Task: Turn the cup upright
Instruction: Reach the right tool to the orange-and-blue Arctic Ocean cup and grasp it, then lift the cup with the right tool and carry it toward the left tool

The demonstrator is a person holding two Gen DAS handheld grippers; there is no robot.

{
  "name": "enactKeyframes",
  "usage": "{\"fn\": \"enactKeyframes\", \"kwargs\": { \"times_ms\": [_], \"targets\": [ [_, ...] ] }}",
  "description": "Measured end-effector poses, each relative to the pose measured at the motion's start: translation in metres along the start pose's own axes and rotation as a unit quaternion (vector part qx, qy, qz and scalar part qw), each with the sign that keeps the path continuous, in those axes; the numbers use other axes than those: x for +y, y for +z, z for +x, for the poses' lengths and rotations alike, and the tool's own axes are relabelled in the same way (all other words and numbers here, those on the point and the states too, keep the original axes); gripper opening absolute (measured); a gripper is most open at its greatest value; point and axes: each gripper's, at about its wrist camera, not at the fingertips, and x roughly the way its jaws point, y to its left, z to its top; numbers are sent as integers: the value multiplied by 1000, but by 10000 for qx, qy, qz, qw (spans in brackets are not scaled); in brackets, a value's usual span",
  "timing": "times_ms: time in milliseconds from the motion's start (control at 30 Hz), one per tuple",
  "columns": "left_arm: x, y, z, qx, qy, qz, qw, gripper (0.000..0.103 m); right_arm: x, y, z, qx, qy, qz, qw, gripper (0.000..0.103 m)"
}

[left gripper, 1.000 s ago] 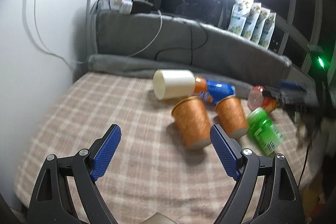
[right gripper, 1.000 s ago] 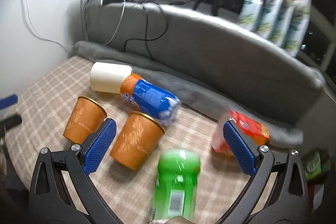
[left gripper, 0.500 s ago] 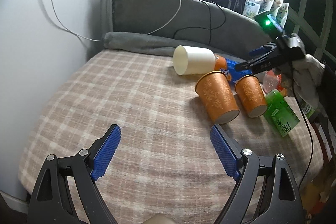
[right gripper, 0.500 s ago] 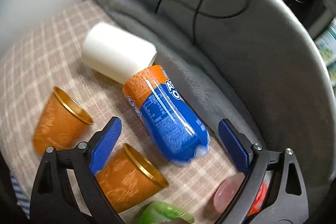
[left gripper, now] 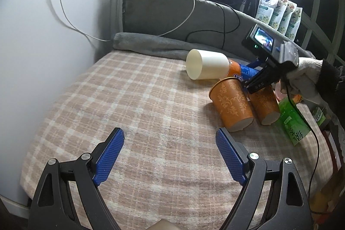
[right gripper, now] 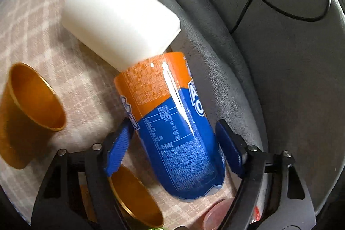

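Observation:
A white cup [left gripper: 206, 65] lies on its side on the checked blanket, also in the right wrist view [right gripper: 120, 21]. Two orange cups [left gripper: 231, 106] [left gripper: 264, 105] lie on their sides beside it; they show in the right wrist view [right gripper: 28, 109] [right gripper: 133, 202]. An orange-and-blue bottle [right gripper: 172, 124] lies against the white cup. My right gripper [right gripper: 174, 150] is open with its jaws on either side of the bottle; it also shows in the left wrist view [left gripper: 254, 83]. My left gripper [left gripper: 170, 156] is open and empty above the blanket's near part.
A green bottle [left gripper: 291, 120] lies right of the orange cups. A pink-red container [right gripper: 217, 215] sits near the bottle's end. A grey cushion [left gripper: 172, 14] with cables runs along the back. A white wall [left gripper: 43, 36] stands at the left.
My right gripper has moved down and closer, so its jaws now straddle the orange-and-blue bottle. My left gripper has pulled back a little. The cups have not moved.

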Motion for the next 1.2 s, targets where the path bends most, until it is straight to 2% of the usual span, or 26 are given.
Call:
{"fn": "enactKeyframes", "kwargs": {
  "times_ms": [267,433,700,833,967,1100,1200],
  "targets": [
    [3,0,-1,-25,53,-35,10000,87,-6,2,-18,-154,-127,87,9998,66],
    [-1,0,-4,-54,33,20,10000,87,-15,5,-36,-353,-260,336,9985,64],
    [-6,1,-13,-153,40,78,9998,87,-30,-12,-95,-905,-509,941,9901,64],
    [-10,1,-19,-206,12,124,9997,87,-41,-28,-138,-1340,-345,1446,9798,64],
    [-13,0,-23,-221,-28,114,9997,87,-27,-62,-176,-1742,-100,1902,9661,64],
    [-15,-1,-27,-226,-132,18,9997,87,-33,-94,-174,-2073,284,2332,9497,64],
    [-20,-2,-27,-147,-285,-3,9995,87,-49,-111,-170,-2227,821,2798,9302,64]
  ]
}}
